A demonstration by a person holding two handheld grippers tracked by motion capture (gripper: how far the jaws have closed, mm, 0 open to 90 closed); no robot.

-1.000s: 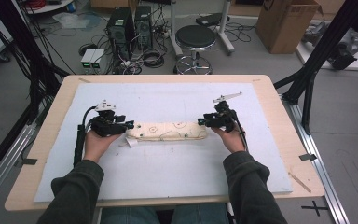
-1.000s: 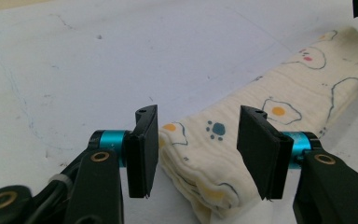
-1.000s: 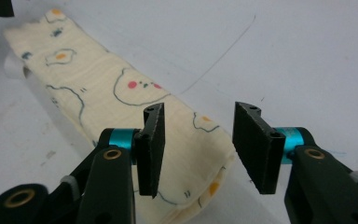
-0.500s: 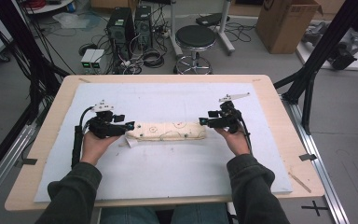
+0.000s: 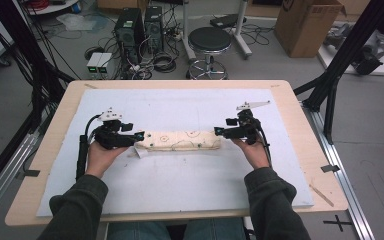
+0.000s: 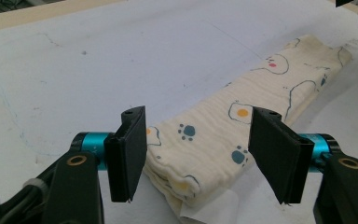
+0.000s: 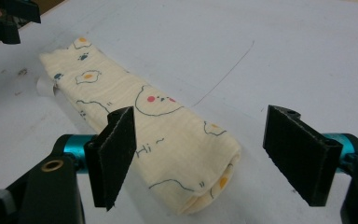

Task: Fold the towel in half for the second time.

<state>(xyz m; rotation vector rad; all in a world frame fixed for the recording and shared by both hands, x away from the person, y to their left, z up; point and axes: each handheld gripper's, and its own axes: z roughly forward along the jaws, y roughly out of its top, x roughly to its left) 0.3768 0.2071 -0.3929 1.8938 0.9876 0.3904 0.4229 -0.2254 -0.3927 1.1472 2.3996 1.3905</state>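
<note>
Cotton folded cloth (image 5: 182, 141) lies flat on the tabletop (image 5: 300, 107); my left hand-held gripper (image 6: 198, 156) and right hand-held gripper (image 7: 200, 158) have just been opening, gripping nothing; I withdraw both level to avoid snagging the ends

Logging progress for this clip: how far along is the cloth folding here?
Done: the printed cloth lies folded into a long narrow strip on the white mat. In hand: nothing; the left claw and right claw have just been opening, pads clear of each cloth end. Left: possibly one more fold end to end, or simply withdrawing.
</note>
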